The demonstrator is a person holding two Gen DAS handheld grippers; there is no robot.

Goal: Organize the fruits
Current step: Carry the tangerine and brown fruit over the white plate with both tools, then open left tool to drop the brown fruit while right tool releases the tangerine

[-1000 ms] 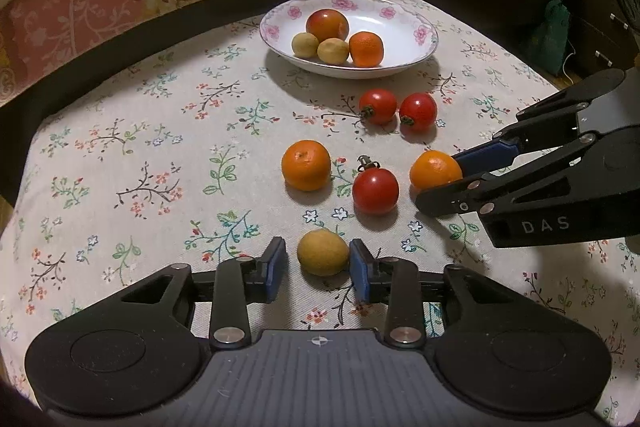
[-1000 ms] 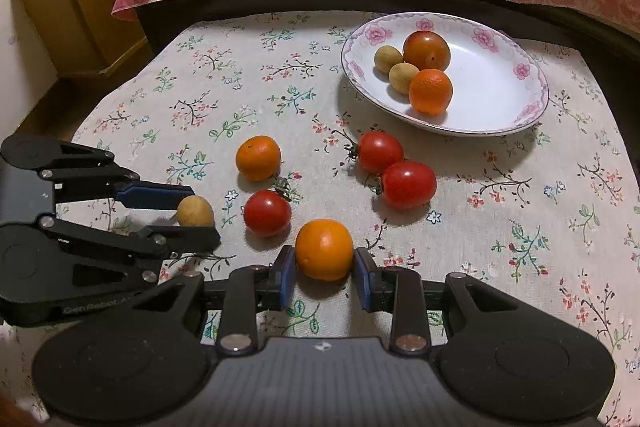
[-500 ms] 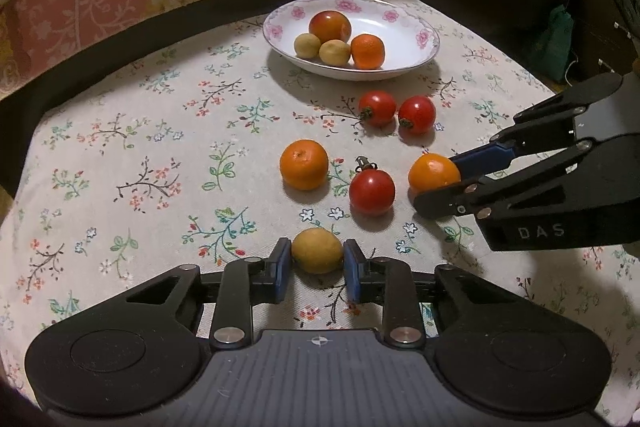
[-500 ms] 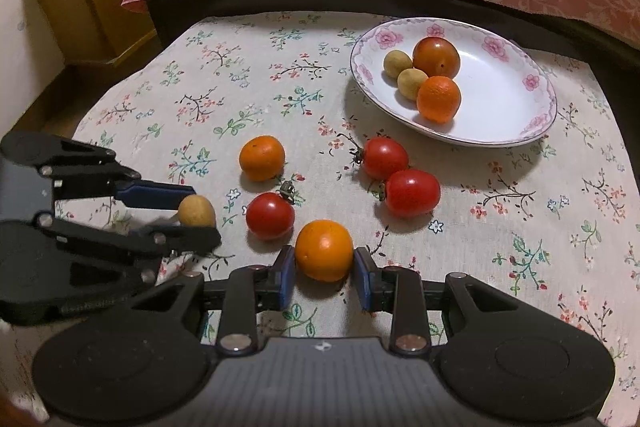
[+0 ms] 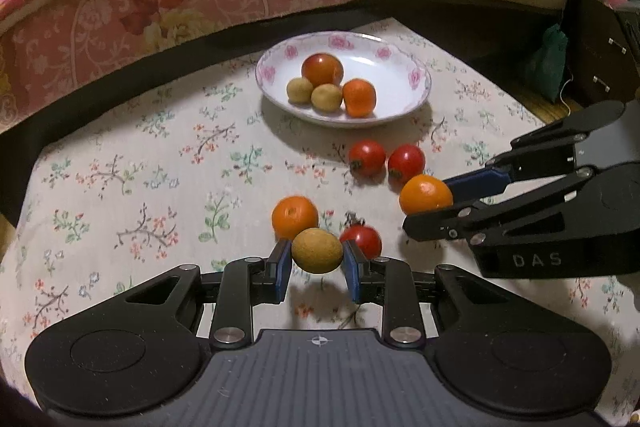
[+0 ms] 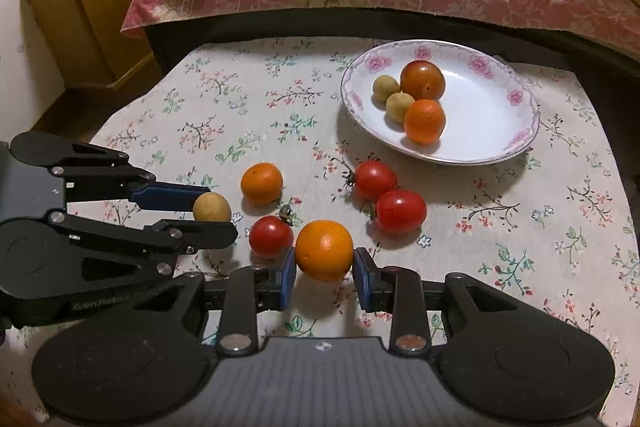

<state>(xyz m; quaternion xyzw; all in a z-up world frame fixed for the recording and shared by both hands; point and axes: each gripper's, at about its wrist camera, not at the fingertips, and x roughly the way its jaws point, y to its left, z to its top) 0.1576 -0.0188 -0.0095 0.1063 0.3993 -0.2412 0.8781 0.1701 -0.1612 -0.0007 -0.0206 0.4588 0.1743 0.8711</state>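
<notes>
With the left tool [image 5: 316,261] pinching a longan [image 5: 317,250] and the right tool [image 6: 325,273] an orange [image 6: 324,250], either round fruit could slip from the narrow pads and roll across the worktop [image 6: 500,227].

My right claw [image 6: 324,273] pinches an orange [image 6: 324,250], lifted off the flowered cloth [image 6: 500,235]. My left claw [image 6: 218,209] grips a small tan fruit [image 6: 212,207]. On cloth: one orange [image 6: 261,183], three tomatoes [image 6: 271,236]. Plate [image 6: 516,139] holds two tan fruits, a tomato, an orange
</notes>
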